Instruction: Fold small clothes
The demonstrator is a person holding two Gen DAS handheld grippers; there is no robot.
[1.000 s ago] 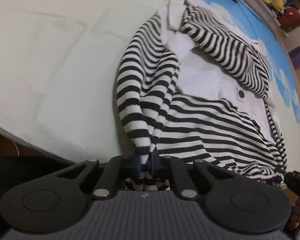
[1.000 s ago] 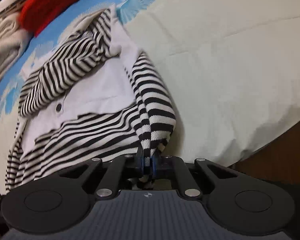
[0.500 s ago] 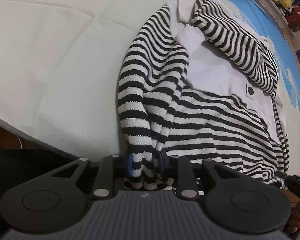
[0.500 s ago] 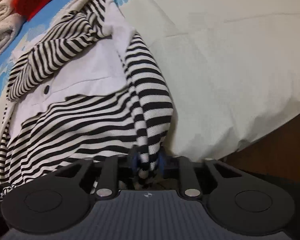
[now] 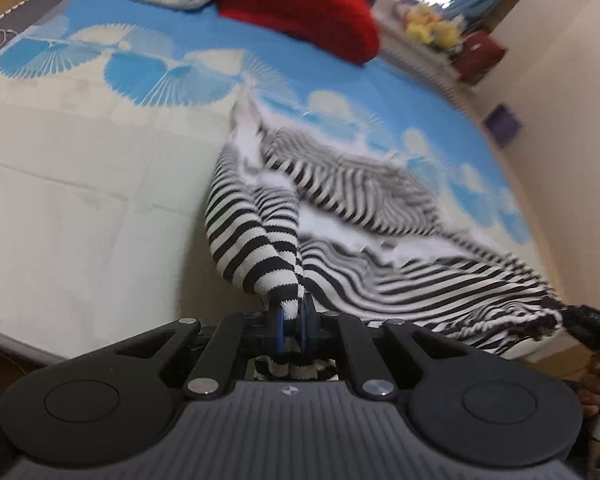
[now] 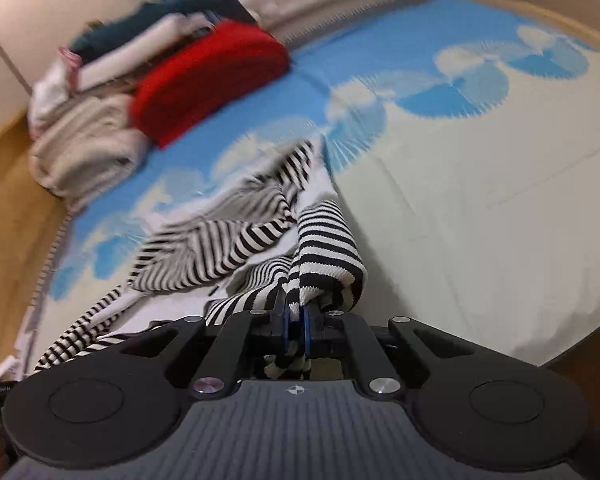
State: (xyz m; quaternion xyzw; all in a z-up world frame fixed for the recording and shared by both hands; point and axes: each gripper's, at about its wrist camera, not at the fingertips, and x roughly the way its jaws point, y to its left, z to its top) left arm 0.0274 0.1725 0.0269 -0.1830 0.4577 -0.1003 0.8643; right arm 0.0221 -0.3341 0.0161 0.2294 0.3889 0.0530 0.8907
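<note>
- Both cameras pitched up since 0.5 s ago: striped garment (image 5: 352, 216) hem lifted off the bed (image 5: 80, 200).
- Left hand-held gripper (image 5: 291, 322), right hand-held gripper (image 6: 296, 326): each clamped tight on hem corner.
- Likely fold-over toward collar starting.

A blue-patterned bed (image 6: 440, 160), wooden floor (image 6: 8, 184), cream walls (image 5: 560, 80), possibly a window.

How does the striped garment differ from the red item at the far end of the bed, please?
The striped garment is black and white, while the red item is one solid colour. The striped garment is spread loosely and rumpled, its near edge pinched in both the left gripper and the right gripper; the red item sits as a compact bundle, untouched. The striped garment lies near the grippers, the red item far off beside the folded grey cloth. Both rest on the bed.
</note>
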